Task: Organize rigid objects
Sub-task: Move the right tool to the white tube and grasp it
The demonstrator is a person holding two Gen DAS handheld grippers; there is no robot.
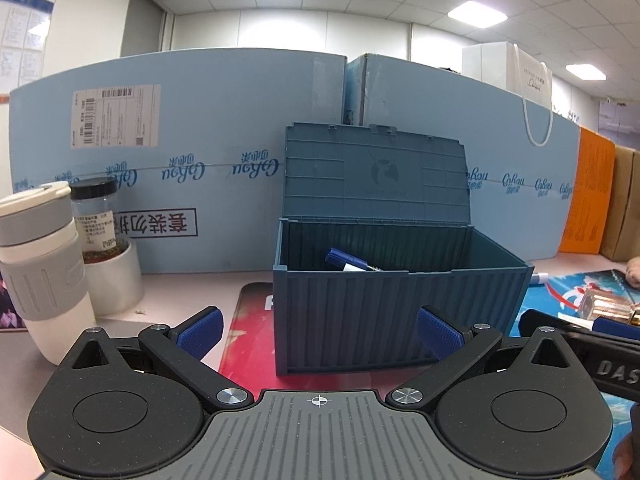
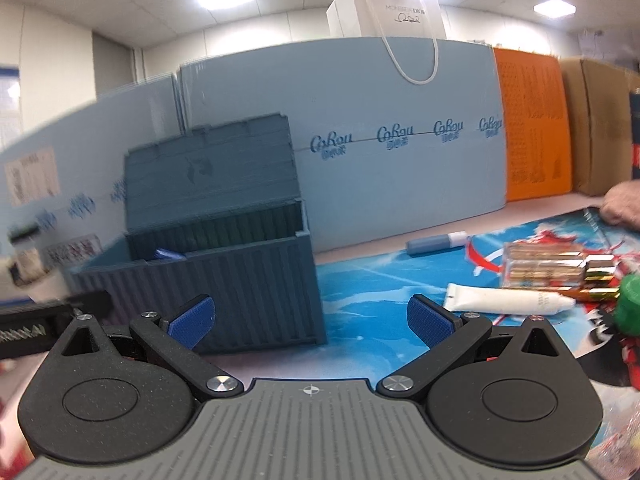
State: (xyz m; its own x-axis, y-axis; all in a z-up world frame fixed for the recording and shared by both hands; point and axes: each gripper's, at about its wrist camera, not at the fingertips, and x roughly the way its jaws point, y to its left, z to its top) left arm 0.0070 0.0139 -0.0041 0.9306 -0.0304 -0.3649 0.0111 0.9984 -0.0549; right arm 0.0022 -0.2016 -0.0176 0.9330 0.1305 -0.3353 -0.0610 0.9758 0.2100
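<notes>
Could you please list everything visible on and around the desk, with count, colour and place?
storage box: 1, dark blue, lid open, desk centre
marker: 1, blue, inside the storage box
travel mug: 1, white and grey, far left
spice jar: 1, clear, black cap, behind the travel mug
glue stick: 1, blue and white, on the desk right of the box
tube: 1, white, on the blue mat
perfume bottle: 1, clear and gold, behind the tube
cartons: 2, light blue, along the back
paper bag: 1, white, atop the cartons
hand: 1, far right edge
left gripper: open, empty
right gripper: open, empty
</notes>
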